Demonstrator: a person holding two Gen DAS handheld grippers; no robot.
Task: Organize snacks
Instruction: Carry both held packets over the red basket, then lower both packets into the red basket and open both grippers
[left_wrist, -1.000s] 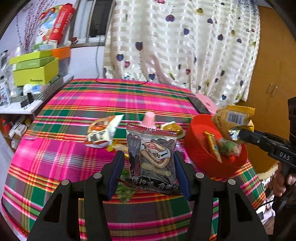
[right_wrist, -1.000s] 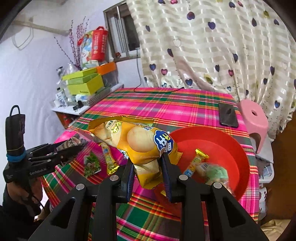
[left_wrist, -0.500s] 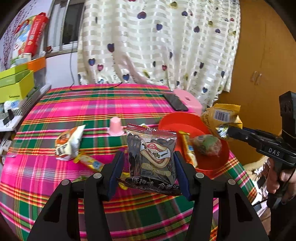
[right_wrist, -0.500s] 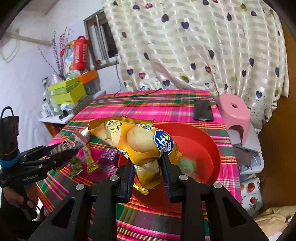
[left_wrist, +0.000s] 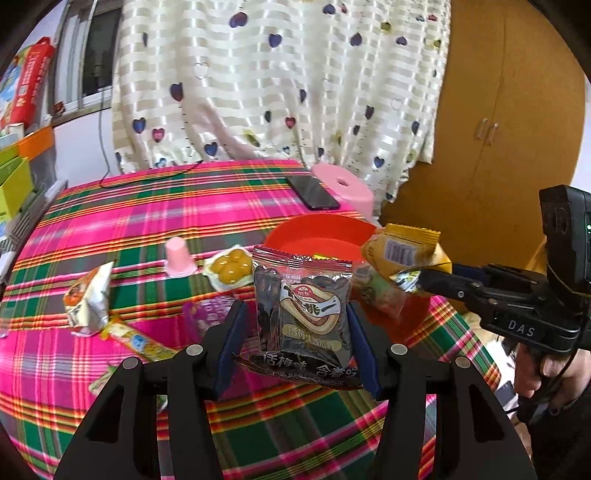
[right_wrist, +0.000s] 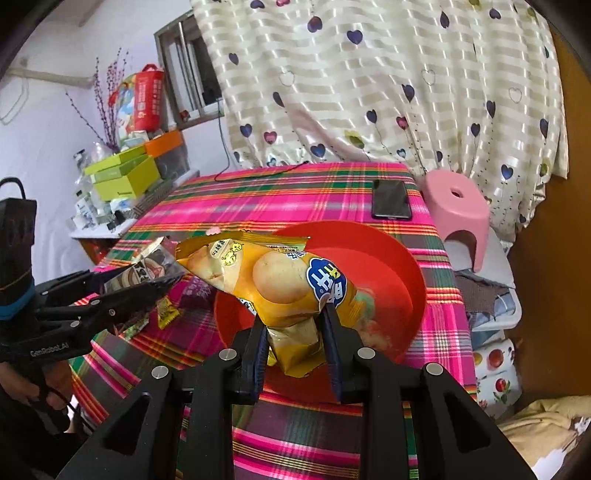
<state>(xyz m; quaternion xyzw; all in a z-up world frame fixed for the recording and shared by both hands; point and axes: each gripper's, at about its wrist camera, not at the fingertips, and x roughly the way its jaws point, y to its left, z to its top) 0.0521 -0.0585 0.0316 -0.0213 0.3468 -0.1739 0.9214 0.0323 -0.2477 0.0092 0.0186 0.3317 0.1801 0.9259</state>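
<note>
1. The left gripper (left_wrist: 297, 325) has its jaws pinching a dark snack packet (left_wrist: 302, 310), held upright above the near part of the table (left_wrist: 147, 206).
2. The right gripper (right_wrist: 295, 332) has its jaws pinching a yellow snack bag (right_wrist: 273, 280) by its lower end; the bag tilts up and to the left, above the red bowl (right_wrist: 388, 258).
3. The red bowl sits near the table's right edge, toward the near right corner. It holds a few small wrapped snacks (right_wrist: 364, 314), blurred and partly hidden by the yellow bag.
4. More snacks lie on the plaid cloth left of the bowl: a pink jelly cup (left_wrist: 178, 256), a clear pack of yellow pieces (left_wrist: 229, 269) just beside it, a white and orange packet (left_wrist: 88, 299) toward the left edge, and a long yellow stick pack (left_wrist: 136, 339) touching that packet's near corner.
5. A purple wrapper (left_wrist: 207, 314) lies flat behind the left gripper's left finger.
6. A black phone (right_wrist: 390, 199) lies near the table's far right corner, and a pink stool (right_wrist: 458, 210) stands just beyond that edge.
</note>
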